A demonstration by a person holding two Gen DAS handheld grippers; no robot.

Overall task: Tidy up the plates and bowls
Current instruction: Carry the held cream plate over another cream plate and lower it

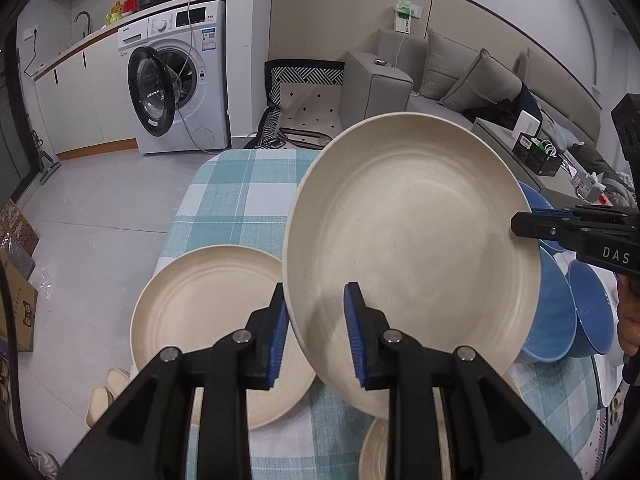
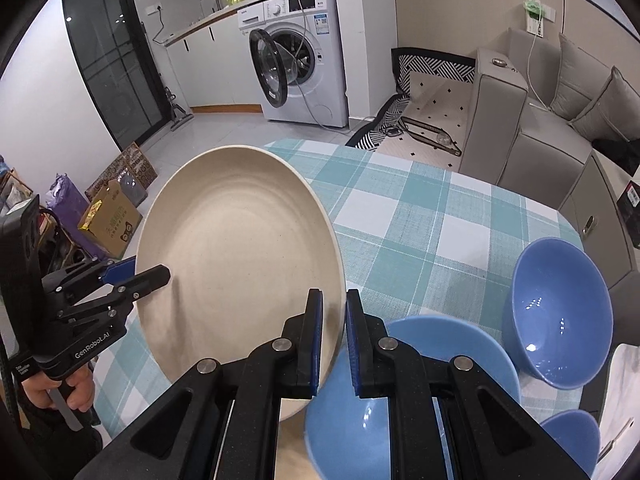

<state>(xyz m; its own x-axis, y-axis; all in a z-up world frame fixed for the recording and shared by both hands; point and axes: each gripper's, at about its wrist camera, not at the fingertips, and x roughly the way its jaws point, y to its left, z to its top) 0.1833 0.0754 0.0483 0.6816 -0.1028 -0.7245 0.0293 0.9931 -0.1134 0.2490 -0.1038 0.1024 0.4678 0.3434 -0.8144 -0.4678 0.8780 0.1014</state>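
Left wrist: cream plate (image 1: 408, 240) tilted, face toward camera.

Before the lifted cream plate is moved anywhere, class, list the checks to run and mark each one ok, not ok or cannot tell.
1. Left gripper jaws clamp the lifted cream plate at its rim: ok.
2. Right gripper jaws clamp the opposite rim: ok.
3. Lifted plate is clear of the checked tablecloth: ok, it hangs tilted above it.
4. Second cream plate lies flat, with nothing on it, ready to take a stack: ok.
5. Blue bowls are out of the plate's way: cannot tell; one sits close under the right jaws.
6. Third cream plate near the table edge is secure: cannot tell, mostly hidden.
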